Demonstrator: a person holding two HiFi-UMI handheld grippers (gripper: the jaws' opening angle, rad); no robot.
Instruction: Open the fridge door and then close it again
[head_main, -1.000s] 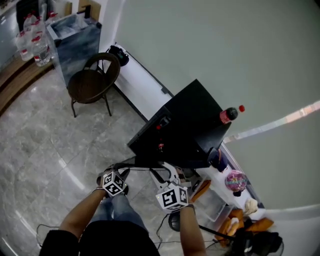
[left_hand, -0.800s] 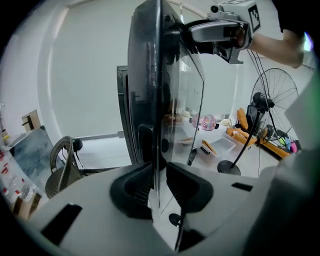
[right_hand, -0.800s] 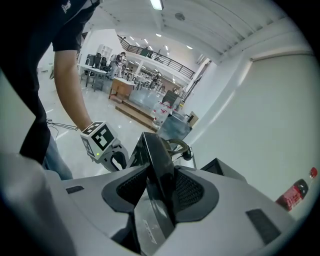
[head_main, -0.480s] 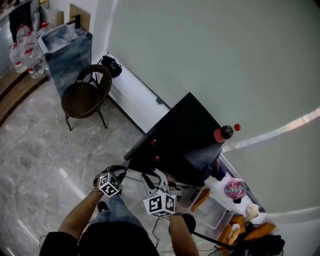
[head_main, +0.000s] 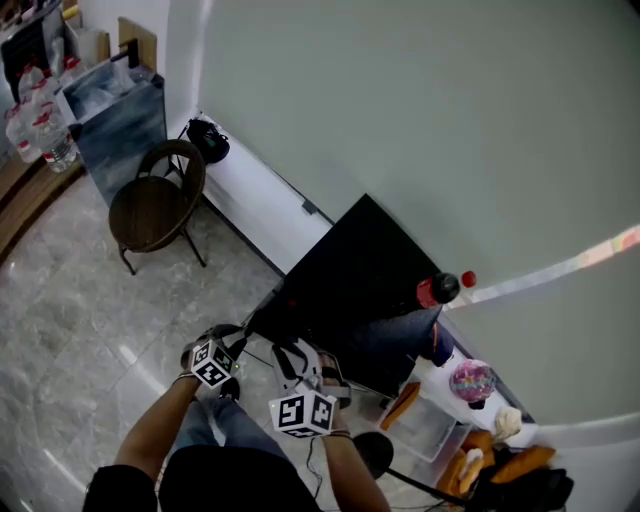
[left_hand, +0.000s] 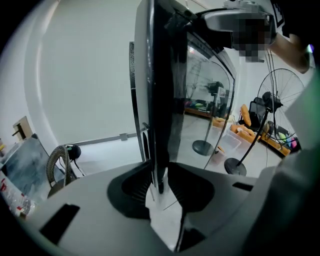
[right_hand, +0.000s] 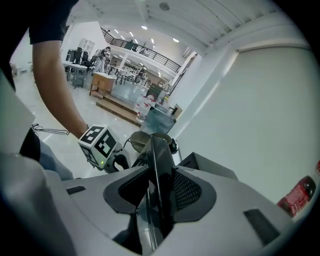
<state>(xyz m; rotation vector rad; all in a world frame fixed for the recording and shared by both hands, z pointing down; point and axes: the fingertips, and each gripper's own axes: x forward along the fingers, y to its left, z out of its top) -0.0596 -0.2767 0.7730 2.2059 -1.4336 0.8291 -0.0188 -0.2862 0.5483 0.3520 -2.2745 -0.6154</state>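
No word, brand or number can be read anywhere. The left marker cube (head_main: 211, 363) and the right marker cube (head_main: 299, 414), in the lower middle of the head view, bear only black-and-white square patterns, and the dark fridge door (left_hand: 162, 90) shows reflections but no lettering. The red label on the bottle (head_main: 437, 290) right of centre and the red labels on the water bottles (head_main: 50, 140) at the upper left edge are too small to make out.
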